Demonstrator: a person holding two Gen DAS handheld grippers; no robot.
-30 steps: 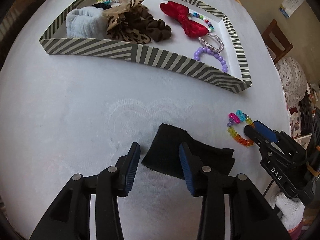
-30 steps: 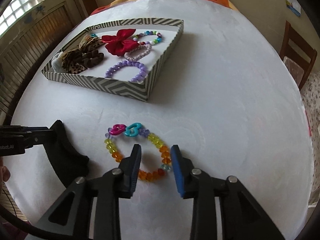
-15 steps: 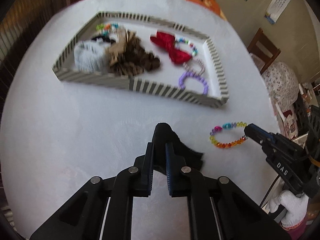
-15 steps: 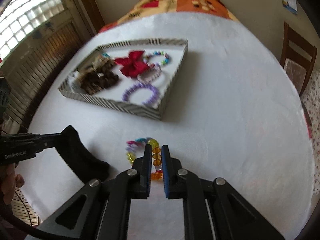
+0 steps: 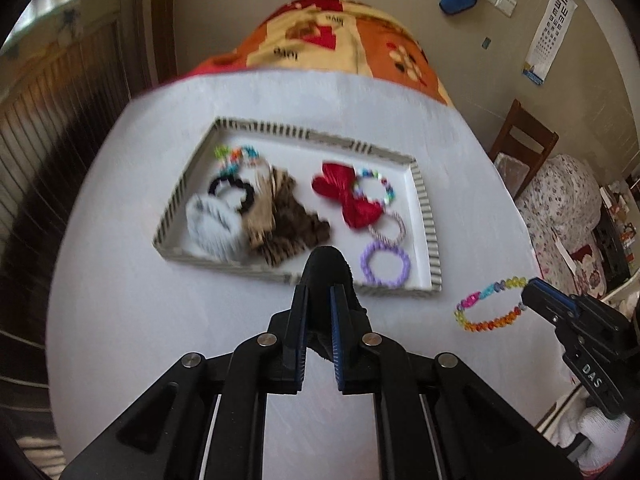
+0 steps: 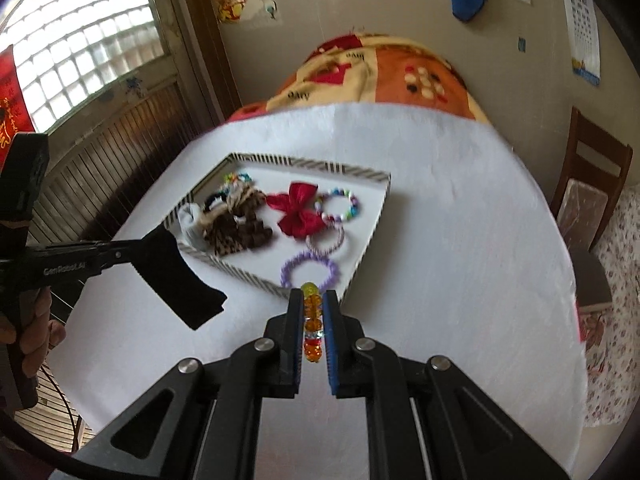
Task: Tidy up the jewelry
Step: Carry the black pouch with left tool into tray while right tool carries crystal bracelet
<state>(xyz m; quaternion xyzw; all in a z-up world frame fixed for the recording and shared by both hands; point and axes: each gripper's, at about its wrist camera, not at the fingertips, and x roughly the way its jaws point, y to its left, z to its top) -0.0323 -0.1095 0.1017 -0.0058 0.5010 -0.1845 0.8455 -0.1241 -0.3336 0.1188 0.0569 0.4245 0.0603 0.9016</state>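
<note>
My left gripper is shut on a black cloth band and holds it above the table, just in front of the striped tray. In the right wrist view the band hangs from the left gripper. My right gripper is shut on a multicoloured bead bracelet and holds it off the table near the tray's front corner. The bracelet also shows in the left wrist view, hanging from the right gripper. The tray holds a red bow, a purple bracelet, scrunchies and other bracelets.
The table has a white cloth. A wooden chair stands at the right. A patterned blanket lies past the table's far edge. A slatted wooden wall is at the left.
Both grippers closed on their items and lifted them off the table. The black band and the bead bracelet are now in the air, closer to the tray.
</note>
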